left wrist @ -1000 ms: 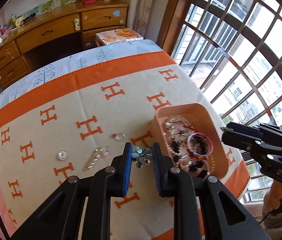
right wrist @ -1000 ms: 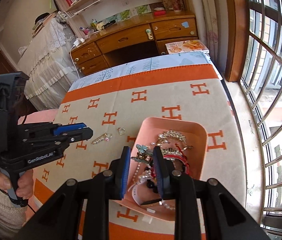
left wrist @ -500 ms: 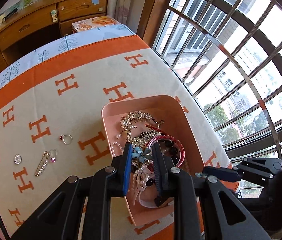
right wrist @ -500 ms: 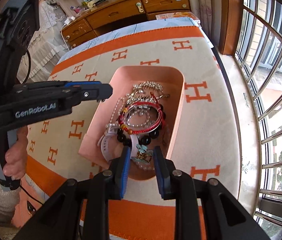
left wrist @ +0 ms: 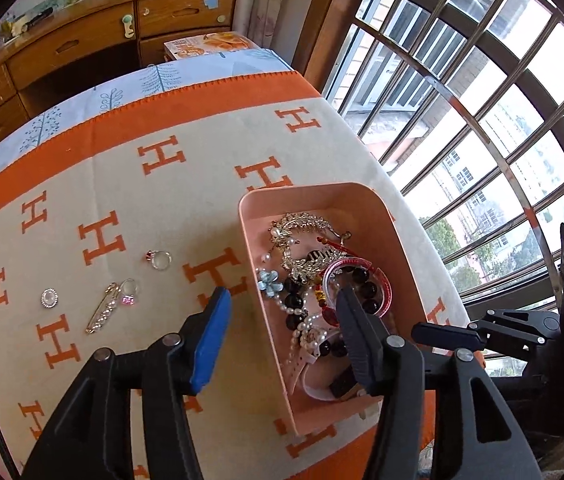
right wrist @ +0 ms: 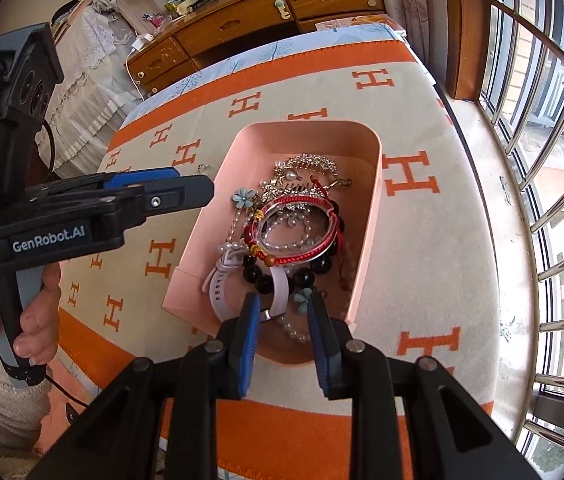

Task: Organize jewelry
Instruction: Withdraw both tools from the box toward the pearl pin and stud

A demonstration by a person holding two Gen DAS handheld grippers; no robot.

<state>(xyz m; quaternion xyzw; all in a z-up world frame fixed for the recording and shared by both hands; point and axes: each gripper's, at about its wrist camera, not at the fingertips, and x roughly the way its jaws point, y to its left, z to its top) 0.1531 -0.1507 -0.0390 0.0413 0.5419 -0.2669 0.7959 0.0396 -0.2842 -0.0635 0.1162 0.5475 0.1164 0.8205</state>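
Left wrist: your left gripper (left wrist: 282, 304) is spread wide, holding nothing, straddling the near wall of the pink tray (left wrist: 250, 248). Blue flower piece (left wrist: 270, 283) lies inside the tray.

Right wrist: your right gripper (right wrist: 283, 310) is parted and empty over the tray's near end; a second blue flower (right wrist: 302, 296) lies between the fingers.

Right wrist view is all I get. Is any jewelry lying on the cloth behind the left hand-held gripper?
Observer: Yes. Four loose pieces lie on the cloth beside the pink tray: a clear-stone ring, a pink-stone ring, a pin brooch and a round stud.
Operator: Is the left hand-held gripper holding one?
Observer: No. The left hand-held gripper is open and empty, one finger outside the tray wall, one over the tray.
Operator: Which piece is nearest the tray?
Observer: The clear-stone ring.
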